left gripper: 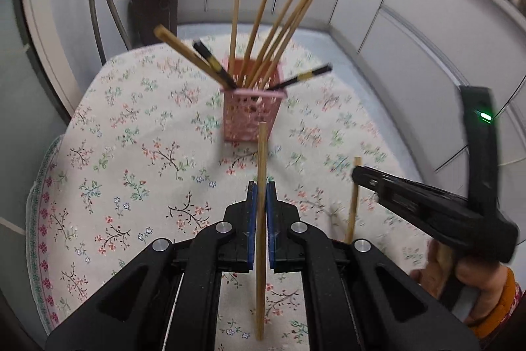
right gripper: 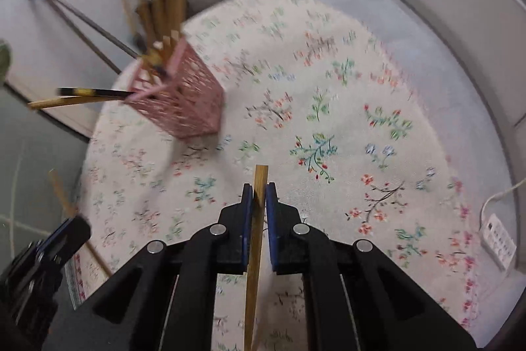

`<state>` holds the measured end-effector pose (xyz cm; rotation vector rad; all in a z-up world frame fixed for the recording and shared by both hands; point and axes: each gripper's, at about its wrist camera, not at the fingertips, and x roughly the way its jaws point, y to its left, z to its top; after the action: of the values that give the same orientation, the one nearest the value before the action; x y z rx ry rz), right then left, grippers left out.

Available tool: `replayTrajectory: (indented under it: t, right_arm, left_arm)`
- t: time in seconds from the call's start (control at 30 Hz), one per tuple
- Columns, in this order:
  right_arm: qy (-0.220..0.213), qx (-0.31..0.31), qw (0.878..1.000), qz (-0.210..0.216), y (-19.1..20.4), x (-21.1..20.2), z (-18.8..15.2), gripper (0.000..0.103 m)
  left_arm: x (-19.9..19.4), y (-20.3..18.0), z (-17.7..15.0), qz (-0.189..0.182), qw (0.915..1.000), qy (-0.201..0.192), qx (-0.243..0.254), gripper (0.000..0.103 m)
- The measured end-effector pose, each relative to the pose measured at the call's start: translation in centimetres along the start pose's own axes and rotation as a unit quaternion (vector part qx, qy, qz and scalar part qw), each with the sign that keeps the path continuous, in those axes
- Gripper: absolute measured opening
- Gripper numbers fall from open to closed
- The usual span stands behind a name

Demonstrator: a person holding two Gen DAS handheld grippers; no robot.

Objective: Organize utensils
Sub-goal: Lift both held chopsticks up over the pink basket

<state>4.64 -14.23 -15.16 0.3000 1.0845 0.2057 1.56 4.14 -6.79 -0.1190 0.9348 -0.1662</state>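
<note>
A pink mesh holder stands on the floral tablecloth, full of several wooden chopsticks and two black-and-yellow ones. My left gripper is shut on a bamboo chopstick, held upright in front of the holder. My right gripper is shut on another bamboo chopstick, to the right of the holder. The right gripper also shows at the right of the left wrist view with its chopstick. The left gripper shows at the lower left of the right wrist view.
The round table has a floral cloth. A dark bin stands behind it on the floor. White cabinets curve round the back and right. A white power strip lies on the floor at right.
</note>
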Motion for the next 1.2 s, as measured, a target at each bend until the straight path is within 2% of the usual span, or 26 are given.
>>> replayTrajectory:
  t: [0.17, 0.3, 0.43, 0.57, 0.67, 0.83, 0.97, 1.07, 1.2]
  right_arm:
    - [-0.055, -0.033, 0.998, 0.022, 0.9, -5.7, -2.1, 0.008]
    - [-0.077, -0.055, 0.995, 0.027, 1.0, -9.6, -4.1, 0.008]
    - [-0.105, -0.054, 0.992, 0.037, 0.7, -13.3, -3.6, 0.008]
    - [-0.156, -0.037, 0.985, 0.066, 0.7, -17.6, -0.8, 0.008]
    - [-0.217, -0.039, 0.973, 0.074, 1.9, -21.1, 2.3, 0.008]
    - [-0.276, -0.030, 0.956, 0.097, 3.3, -23.8, 6.4, 0.008]
    - [-0.303, -0.017, 0.947, 0.107, 4.1, -23.6, 9.7, 0.008]
    - [-0.303, -0.011, 0.946, 0.114, 4.6, -22.3, 12.1, 0.008]
    - [-0.305, -0.015, 0.946, 0.111, 5.3, -20.4, 13.6, 0.008]
  left_arm:
    - [-3.1, -0.1, -0.5, -0.016, 0.9994, -0.028, -0.011, 0.005]
    - [-5.9, -0.7, -0.7, -0.018, 0.9979, -0.063, -0.007, 0.005]
    - [-8.6, -1.2, 0.5, -0.021, 0.9948, -0.100, -0.001, 0.005]
    - [-10.6, -1.8, 3.1, -0.014, 0.9910, -0.133, 0.012, 0.005]
    - [-11.8, -2.0, 5.3, -0.014, 0.9876, -0.156, 0.013, 0.005]
    - [-12.9, -1.8, 8.8, -0.010, 0.9807, -0.195, 0.004, 0.005]
    - [-12.6, -1.0, 11.7, -0.005, 0.9762, -0.216, -0.015, 0.005]
    - [-11.1, -0.7, 14.3, 0.004, 0.9744, -0.224, -0.022, 0.005]
    - [-8.7, -0.7, 16.5, 0.017, 0.9747, -0.222, -0.021, 0.005]
